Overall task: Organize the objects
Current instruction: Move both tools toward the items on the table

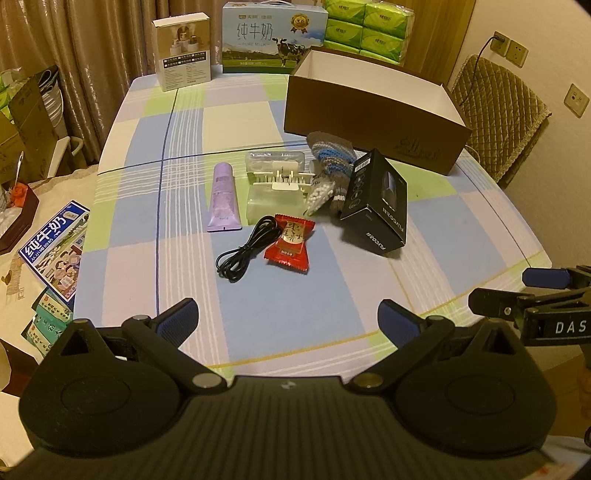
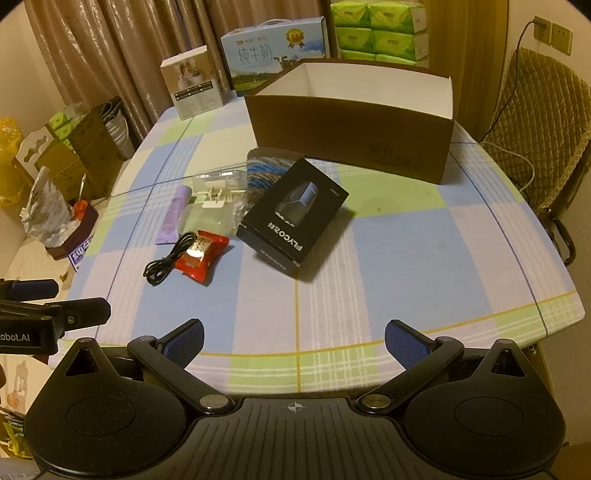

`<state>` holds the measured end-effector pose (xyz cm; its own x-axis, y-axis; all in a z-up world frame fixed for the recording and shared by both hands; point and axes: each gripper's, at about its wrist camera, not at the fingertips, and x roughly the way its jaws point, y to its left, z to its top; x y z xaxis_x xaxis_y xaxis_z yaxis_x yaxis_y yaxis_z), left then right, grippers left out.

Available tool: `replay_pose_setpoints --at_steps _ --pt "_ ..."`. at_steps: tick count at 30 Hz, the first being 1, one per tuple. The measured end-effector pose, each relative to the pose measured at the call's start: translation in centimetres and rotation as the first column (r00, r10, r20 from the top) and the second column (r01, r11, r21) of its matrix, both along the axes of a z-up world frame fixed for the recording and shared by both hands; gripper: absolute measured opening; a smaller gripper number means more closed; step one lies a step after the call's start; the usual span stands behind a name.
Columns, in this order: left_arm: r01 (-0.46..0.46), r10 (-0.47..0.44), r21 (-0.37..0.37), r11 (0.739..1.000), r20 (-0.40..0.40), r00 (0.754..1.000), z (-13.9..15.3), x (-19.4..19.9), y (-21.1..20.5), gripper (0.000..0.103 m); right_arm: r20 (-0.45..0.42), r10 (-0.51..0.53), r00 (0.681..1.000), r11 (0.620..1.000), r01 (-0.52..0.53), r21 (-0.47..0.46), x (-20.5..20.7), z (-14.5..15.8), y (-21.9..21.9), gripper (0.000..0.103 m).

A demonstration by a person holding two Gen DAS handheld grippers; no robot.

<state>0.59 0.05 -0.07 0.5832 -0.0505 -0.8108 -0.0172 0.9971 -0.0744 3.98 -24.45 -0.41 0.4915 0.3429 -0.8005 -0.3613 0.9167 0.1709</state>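
An open brown box (image 1: 373, 122) (image 2: 351, 133) stands at the back right of the checked tablecloth. In front of it lie a black FLYCO box (image 1: 376, 206) (image 2: 291, 218), a knitted cloth (image 1: 330, 155) (image 2: 264, 170), a bag of white beads (image 1: 319, 194), a clear plastic case (image 1: 275, 184) (image 2: 218, 201), a purple tube (image 1: 222, 197) (image 2: 174, 214), a black cable (image 1: 245, 249) (image 2: 166, 264) and a red candy packet (image 1: 290, 245) (image 2: 201, 254). My left gripper (image 1: 288, 314) and right gripper (image 2: 293, 338) are open and empty, near the table's front edge.
A milk carton box (image 1: 273, 37) (image 2: 275, 51), a small white carton (image 1: 183, 53) (image 2: 194, 86) and green tissue packs (image 1: 369, 27) (image 2: 380, 29) stand at the table's far edge. A padded chair (image 1: 495, 110) (image 2: 535, 129) is at the right. Boxes and booklets (image 1: 55, 251) lie left of the table.
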Motion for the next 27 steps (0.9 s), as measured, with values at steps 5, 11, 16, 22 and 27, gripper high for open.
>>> replay_pose_setpoints --at_steps 5,11,16,22,27 --pt "0.001 -0.001 0.001 1.000 -0.002 1.000 -0.1 0.1 -0.1 0.102 -0.001 0.002 1.000 1.000 -0.002 0.002 0.2 0.0 0.0 0.101" --pt "0.000 0.000 0.003 1.000 -0.005 1.000 -0.1 0.5 -0.6 0.102 -0.010 0.015 1.000 1.000 -0.015 0.014 1.5 -0.1 -0.3 0.101" --pt "-0.009 0.009 0.007 1.000 -0.014 1.000 0.1 1.9 -0.8 0.102 -0.015 0.027 1.000 0.999 -0.026 0.039 2.6 -0.3 -0.4 0.101" --pt "-0.023 0.023 0.018 1.000 -0.023 0.999 0.0 3.3 -0.5 0.102 -0.035 0.032 0.999 0.995 -0.028 0.095 4.4 -0.9 -0.5 0.101" --pt "-0.031 0.031 0.009 0.999 -0.037 0.999 -0.5 4.7 -0.3 0.102 -0.044 0.048 0.998 0.987 -0.040 0.157 6.2 -1.5 -0.4 0.101"
